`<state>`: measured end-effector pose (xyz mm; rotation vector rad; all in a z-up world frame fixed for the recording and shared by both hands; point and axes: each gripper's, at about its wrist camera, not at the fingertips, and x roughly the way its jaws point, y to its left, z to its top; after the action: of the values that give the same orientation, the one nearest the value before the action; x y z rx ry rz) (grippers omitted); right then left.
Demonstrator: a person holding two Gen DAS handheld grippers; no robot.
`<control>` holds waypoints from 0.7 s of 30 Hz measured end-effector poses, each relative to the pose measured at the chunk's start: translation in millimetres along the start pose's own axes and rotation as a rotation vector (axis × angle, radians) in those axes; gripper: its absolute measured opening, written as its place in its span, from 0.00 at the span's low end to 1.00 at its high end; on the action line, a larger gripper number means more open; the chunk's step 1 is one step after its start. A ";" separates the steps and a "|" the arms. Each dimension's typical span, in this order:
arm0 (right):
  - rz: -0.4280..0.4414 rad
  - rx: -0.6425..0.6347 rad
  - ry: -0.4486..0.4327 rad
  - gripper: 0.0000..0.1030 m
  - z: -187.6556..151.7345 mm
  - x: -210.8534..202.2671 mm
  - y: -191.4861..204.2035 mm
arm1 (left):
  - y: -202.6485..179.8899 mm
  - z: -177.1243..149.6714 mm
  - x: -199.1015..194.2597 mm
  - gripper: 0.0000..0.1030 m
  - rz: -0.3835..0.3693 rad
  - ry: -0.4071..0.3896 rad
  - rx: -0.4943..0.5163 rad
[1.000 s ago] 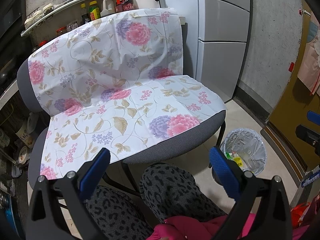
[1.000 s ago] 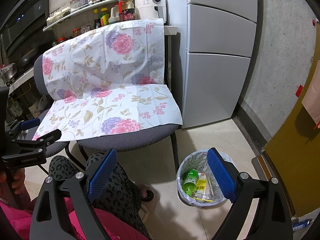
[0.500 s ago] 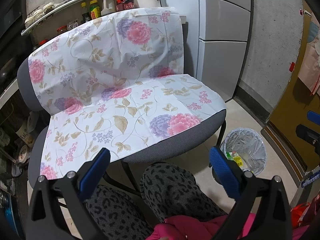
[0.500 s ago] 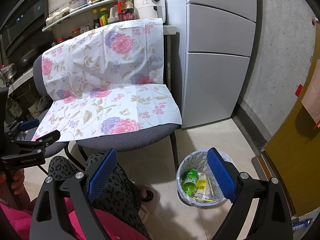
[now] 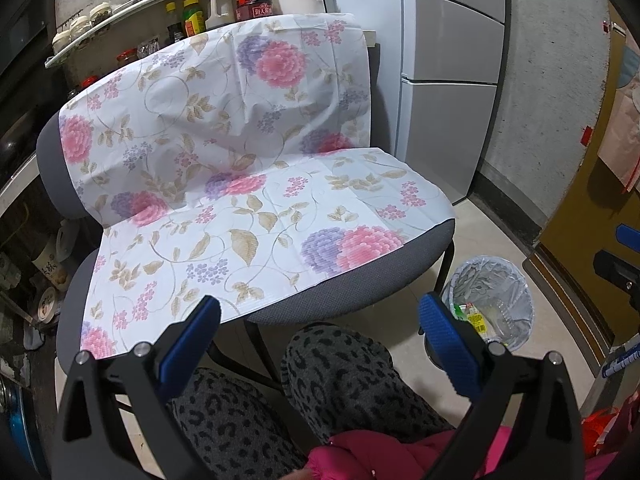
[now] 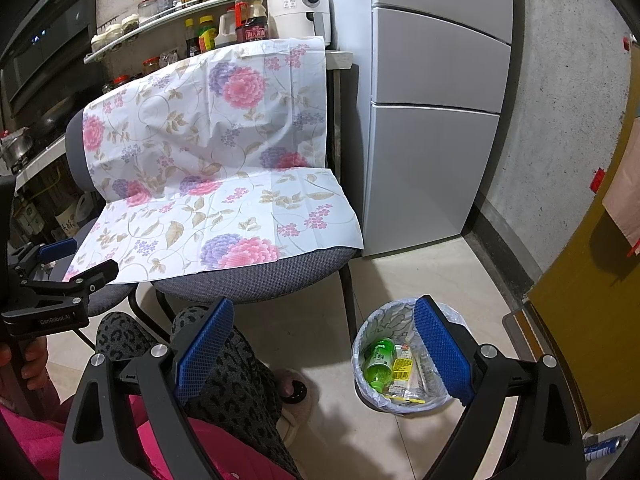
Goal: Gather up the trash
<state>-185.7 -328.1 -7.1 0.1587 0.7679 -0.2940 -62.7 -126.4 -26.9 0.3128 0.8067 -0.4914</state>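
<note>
A lined waste bin stands on the floor to the right of the chair; it holds a green bottle and yellow wrappers. The bin also shows in the left wrist view. My right gripper is open and empty, above the bin and my knees. My left gripper is open and empty, in front of the chair seat. The left gripper also shows at the left edge of the right wrist view.
A grey chair is draped with a floral sheet. A silver fridge stands behind the bin. A shelf of bottles and jars and a white appliance are at the back. My legs fill the foreground.
</note>
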 end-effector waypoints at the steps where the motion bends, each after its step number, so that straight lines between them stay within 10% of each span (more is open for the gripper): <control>1: -0.001 0.001 0.001 0.88 0.7 0.3 -0.1 | 0.1 -0.2 0.3 0.94 -0.001 0.000 0.000; 21: 0.000 0.000 0.000 0.88 0.5 0.6 -1.1 | 1.1 -0.9 0.4 0.94 -0.001 0.000 -0.004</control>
<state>-185.3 -329.4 -7.2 0.1593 0.7681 -0.2937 -62.3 -125.2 -27.7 0.3091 0.8078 -0.4909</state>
